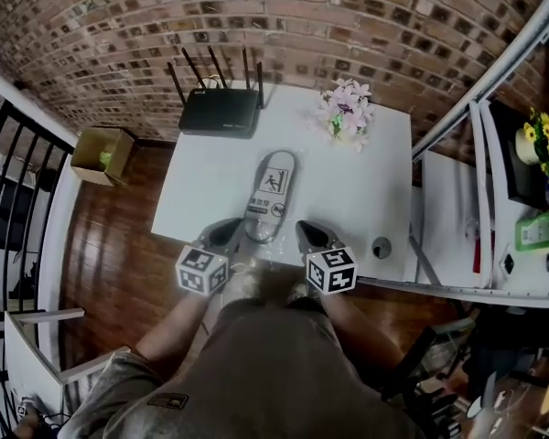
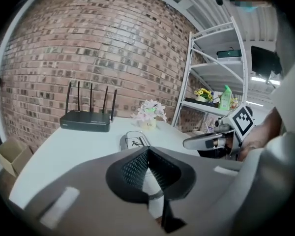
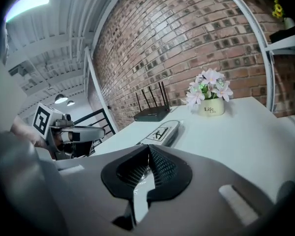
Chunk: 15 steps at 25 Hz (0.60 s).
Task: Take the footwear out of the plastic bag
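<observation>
A grey slipper sealed in a clear plastic bag lies lengthwise in the middle of the white table, a sign graphic on its top. It also shows in the left gripper view and the right gripper view. My left gripper sits at the table's near edge, just left of the bag's near end, jaws shut. My right gripper mirrors it on the right, jaws shut. Crinkled plastic shows below the right jaws' gap. I see nothing clamped in either one.
A black router and a small pot of pink flowers stand at the table's far edge. A small round object lies near the front right corner. A metal shelf rack is on the right, a cardboard box on the floor left.
</observation>
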Each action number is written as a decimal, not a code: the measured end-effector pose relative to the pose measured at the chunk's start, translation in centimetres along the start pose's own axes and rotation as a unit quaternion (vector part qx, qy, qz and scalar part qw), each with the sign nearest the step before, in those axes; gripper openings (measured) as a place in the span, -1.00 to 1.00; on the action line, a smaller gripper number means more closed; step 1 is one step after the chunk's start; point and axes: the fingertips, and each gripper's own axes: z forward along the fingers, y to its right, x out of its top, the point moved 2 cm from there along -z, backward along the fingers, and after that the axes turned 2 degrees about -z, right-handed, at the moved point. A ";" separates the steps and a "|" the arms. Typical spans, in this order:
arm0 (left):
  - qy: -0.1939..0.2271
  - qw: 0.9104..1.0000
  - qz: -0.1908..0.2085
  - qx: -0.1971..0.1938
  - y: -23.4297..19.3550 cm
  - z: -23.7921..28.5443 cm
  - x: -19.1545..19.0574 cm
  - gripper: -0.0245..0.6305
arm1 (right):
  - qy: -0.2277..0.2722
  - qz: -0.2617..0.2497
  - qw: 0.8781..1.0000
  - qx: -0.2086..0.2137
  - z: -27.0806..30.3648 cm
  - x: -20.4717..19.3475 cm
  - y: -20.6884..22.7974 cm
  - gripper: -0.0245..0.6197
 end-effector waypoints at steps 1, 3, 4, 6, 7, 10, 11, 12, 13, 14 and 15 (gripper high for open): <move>-0.005 1.000 0.000 -0.001 -0.5 0.2 -0.3 -0.92 | -0.005 0.007 1.000 0.000 0.4 -0.2 0.1 -0.83; -0.016 1.000 0.002 -0.002 -1.5 0.5 -0.9 -0.92 | -0.017 0.019 1.000 0.002 1.3 -0.8 0.0 -0.72; -0.022 1.000 0.005 -0.003 -2.0 0.7 -1.2 -0.92 | -0.023 0.024 0.999 0.003 1.8 -1.0 -0.1 -0.67; -0.035 0.999 0.010 -0.008 -2.7 0.9 -1.8 -0.92 | -0.036 0.037 0.999 0.003 2.6 -1.7 -0.1 -0.60; -0.040 0.999 0.011 -0.011 -3.0 1.0 -2.1 -0.92 | -0.043 0.044 0.998 0.003 3.0 -2.0 -0.1 -0.57; -0.055 0.998 0.014 -0.020 -3.5 1.2 -3.1 -0.92 | -0.064 0.066 0.996 0.004 4.1 -3.2 -0.2 -0.43; -0.058 0.998 0.014 -0.023 -3.6 1.1 -3.4 -0.92 | -0.071 0.073 0.995 0.004 4.4 -3.6 -0.1 -0.38; -0.061 0.998 0.014 -0.026 -3.7 1.1 -3.6 -0.92 | -0.077 0.080 0.994 0.003 4.7 -3.9 0.0 -0.33; -0.062 0.998 0.014 -0.029 -3.7 1.0 -3.7 -0.92 | -0.082 0.088 0.993 0.001 5.0 -4.1 0.2 -0.29; -0.064 0.997 0.014 -0.031 -3.8 1.0 -3.7 -0.92 | -0.087 0.096 0.992 0.001 5.3 -4.3 0.3 -0.24; -0.065 0.997 0.015 -0.033 -3.9 0.9 -3.8 -0.92 | -0.092 0.105 0.990 0.001 5.7 -4.5 0.4 -0.19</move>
